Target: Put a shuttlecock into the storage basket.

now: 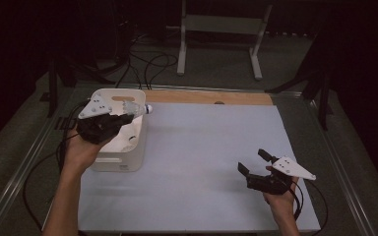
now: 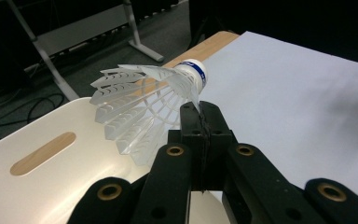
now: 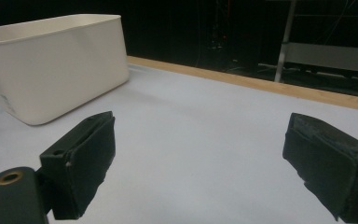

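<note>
While over one white bin (image 1: 128, 160): left tongs (image 2: 200, 112) clamping one shuttlecock (image 2: 144, 100), right tongs (image 3: 200, 168) wide.

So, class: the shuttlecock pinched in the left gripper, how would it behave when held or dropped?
The shuttlecock probably weighs very little: its skirt is thin, open ribbing. That skirt likely bends or cracks if squeezed hard, so the left gripper, shut on its edge, suits it. Dropped into the white bin, it would likely fall gently, rounded nose first.

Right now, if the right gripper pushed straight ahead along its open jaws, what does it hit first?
Probably nothing soon: the right gripper points over bare white tabletop toward its wooden far edge. The white plastic bin sits off to one side of that line, though depth is hard to judge.
</note>
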`<state>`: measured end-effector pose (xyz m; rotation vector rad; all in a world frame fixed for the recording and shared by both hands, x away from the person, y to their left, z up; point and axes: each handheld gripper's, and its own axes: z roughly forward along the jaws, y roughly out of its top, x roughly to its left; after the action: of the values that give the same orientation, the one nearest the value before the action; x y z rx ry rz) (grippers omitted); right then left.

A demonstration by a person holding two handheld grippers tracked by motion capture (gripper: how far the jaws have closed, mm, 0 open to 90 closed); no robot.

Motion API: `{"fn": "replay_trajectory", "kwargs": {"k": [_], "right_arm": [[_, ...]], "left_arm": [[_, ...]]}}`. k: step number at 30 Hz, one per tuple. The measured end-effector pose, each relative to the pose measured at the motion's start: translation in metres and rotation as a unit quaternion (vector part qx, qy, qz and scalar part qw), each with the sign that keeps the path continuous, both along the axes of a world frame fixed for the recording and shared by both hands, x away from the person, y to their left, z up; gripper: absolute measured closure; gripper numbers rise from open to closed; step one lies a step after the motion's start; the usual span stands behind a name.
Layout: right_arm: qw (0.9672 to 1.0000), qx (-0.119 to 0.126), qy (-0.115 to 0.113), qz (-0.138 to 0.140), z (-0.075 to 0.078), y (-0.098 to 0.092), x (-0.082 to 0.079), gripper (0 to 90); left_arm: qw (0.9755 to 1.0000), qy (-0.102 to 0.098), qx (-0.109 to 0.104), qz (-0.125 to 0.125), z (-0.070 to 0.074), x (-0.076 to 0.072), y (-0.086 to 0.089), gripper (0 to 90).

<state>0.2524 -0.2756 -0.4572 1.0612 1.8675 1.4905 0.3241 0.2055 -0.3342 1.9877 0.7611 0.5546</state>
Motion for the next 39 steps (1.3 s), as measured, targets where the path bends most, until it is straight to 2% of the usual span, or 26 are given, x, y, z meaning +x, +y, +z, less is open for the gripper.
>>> {"fn": "replay_trajectory", "kwargs": {"k": [39], "right_arm": [[1.0000,-0.004,-0.003,-0.001,0.001,0.000,0.000,9.3]], "left_arm": [[0.9996,0.000,0.007,0.026,-0.002,-0.004,0.020,90.0]]}}
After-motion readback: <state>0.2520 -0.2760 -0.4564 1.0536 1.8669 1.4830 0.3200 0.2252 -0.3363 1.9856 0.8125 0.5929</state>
